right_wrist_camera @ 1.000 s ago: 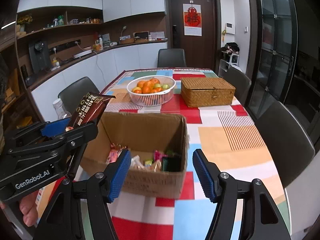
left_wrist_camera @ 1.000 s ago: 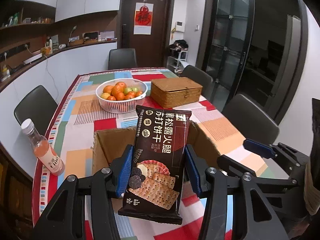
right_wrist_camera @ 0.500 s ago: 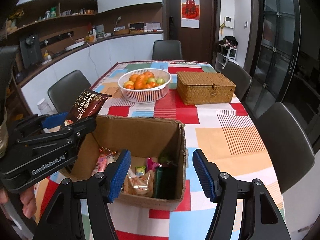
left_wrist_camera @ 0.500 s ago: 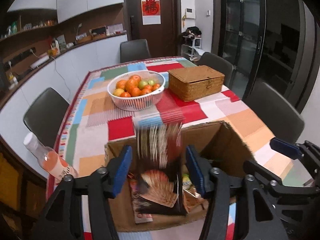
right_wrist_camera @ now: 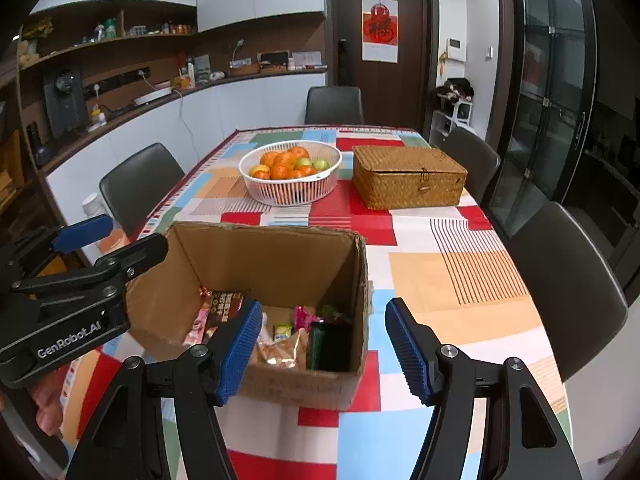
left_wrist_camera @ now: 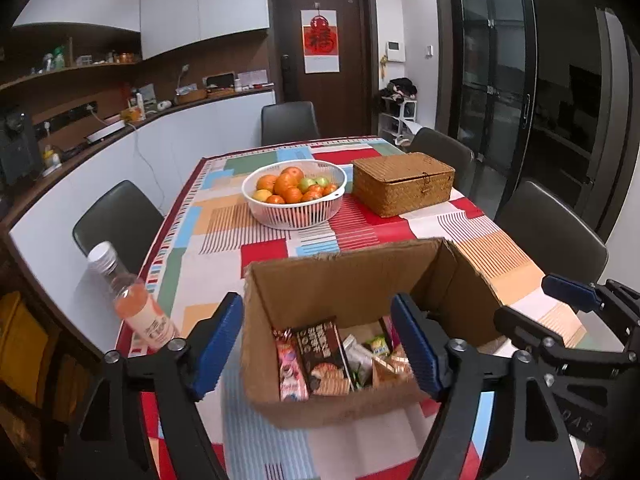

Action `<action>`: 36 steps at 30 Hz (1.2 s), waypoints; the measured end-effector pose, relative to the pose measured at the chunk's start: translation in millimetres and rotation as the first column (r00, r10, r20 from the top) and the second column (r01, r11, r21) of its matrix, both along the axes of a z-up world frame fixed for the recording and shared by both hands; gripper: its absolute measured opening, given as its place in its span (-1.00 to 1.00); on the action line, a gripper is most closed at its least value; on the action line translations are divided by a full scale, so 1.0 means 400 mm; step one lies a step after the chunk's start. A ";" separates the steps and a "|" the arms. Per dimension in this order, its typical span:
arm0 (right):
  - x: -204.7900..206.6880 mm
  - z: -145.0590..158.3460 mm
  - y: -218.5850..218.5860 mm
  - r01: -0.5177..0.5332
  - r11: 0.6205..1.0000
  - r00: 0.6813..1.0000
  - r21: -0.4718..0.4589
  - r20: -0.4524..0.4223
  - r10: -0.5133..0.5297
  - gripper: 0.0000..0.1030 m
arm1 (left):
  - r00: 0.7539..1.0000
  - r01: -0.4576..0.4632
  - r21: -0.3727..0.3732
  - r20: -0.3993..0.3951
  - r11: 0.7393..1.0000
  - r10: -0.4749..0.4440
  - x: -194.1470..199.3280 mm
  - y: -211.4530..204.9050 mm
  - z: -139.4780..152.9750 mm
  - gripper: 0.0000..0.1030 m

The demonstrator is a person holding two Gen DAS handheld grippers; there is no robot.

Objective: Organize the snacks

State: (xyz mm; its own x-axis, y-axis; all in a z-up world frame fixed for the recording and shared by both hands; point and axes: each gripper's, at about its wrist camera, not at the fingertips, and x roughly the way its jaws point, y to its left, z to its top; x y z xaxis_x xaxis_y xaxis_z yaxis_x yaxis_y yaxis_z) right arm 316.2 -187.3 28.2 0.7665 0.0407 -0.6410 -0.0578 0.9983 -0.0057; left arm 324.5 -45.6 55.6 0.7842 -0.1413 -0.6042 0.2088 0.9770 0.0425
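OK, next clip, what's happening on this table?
A person with a gripper in each hand is sorting snacks into a cardboard box on a dining table. The left gripper is open and empty above the box, and a dark cracker packet lies inside among other small snack packets. The right gripper is also open and holds nothing. A drink bottle stands at the table's left edge, and a fruit basket and a wicker box sit further back.

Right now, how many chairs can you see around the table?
4: one chair at the far end, one on the left side, two on the right, far and near. Others may be hidden.
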 end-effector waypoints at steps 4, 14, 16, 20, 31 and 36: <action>-0.056 0.001 0.007 -0.003 1.000 1.000 0.006 0.021 0.003 0.26 | 1.000 -0.005 -0.001 0.000 1.000 0.005 -0.066 0.014 -0.006 0.57; -0.206 -0.013 0.004 0.013 1.000 0.997 0.019 0.074 -0.015 0.42 | 0.997 -0.038 -0.010 0.065 0.999 0.038 -0.244 0.046 -0.025 0.87; -0.232 -0.018 0.001 0.016 1.000 0.996 0.023 0.084 -0.018 0.51 | 0.996 -0.043 -0.001 0.082 0.999 0.043 -0.271 0.048 -0.026 0.91; -0.288 -0.028 0.002 0.025 0.999 0.994 0.028 0.109 -0.028 0.57 | 0.991 -0.061 0.005 0.117 0.998 0.060 -0.332 0.053 -0.032 0.98; -0.398 -0.049 -0.005 0.028 0.998 0.990 0.062 0.136 -0.036 0.59 | 0.989 -0.066 -0.012 0.134 0.998 0.067 -0.438 0.060 -0.035 1.00; -0.430 -0.048 -0.004 0.024 0.997 0.988 0.067 0.153 -0.034 0.59 | 0.987 -0.070 -0.009 0.141 0.998 0.071 -0.470 0.061 -0.031 1.00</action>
State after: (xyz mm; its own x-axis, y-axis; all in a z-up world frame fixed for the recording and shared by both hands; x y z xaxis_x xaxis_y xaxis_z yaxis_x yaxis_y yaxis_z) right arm 144.2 -188.9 8.9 0.8574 0.0548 -0.5117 -0.0323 0.9981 0.0527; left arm 136.6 -21.3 43.1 0.8698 -0.0849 -0.4860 0.1317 0.9893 0.0627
